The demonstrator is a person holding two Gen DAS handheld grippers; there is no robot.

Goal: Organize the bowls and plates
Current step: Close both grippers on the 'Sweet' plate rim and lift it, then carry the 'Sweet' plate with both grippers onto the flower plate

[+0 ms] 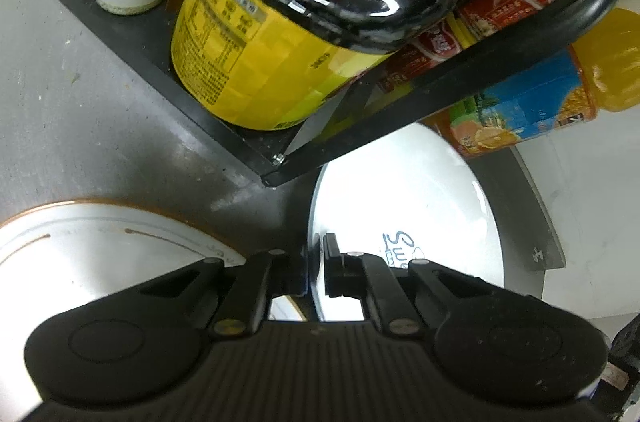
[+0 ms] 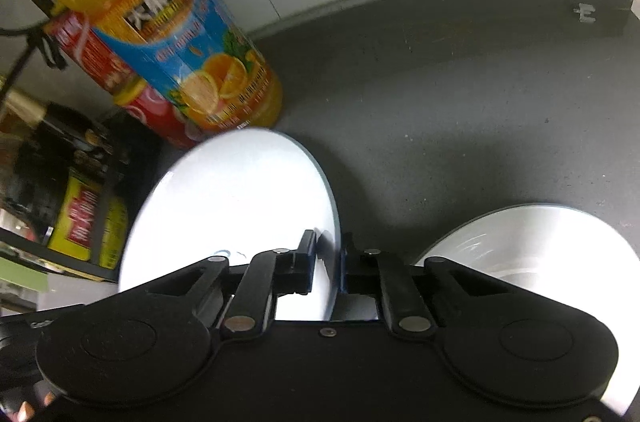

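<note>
While a brown-rimmed plate (image 1: pixel 100 242) lies flat on the grey counter (image 1: pixel 80 110), a white plate (image 1: pixel 404 198) is clamped by its rim in the left gripper (image 1: pixel 316 270), and another white plate (image 2: pixel 236 206) is pinched on edge by the right gripper (image 2: pixel 329 262) near an orange juice bottle (image 2: pixel 192 62).

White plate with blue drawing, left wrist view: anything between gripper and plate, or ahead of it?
Nothing between: the left gripper is shut on the white plate with blue drawing at its rim. Ahead, a black shelf frame and an orange juice bottle stand close by its far edge.
</note>
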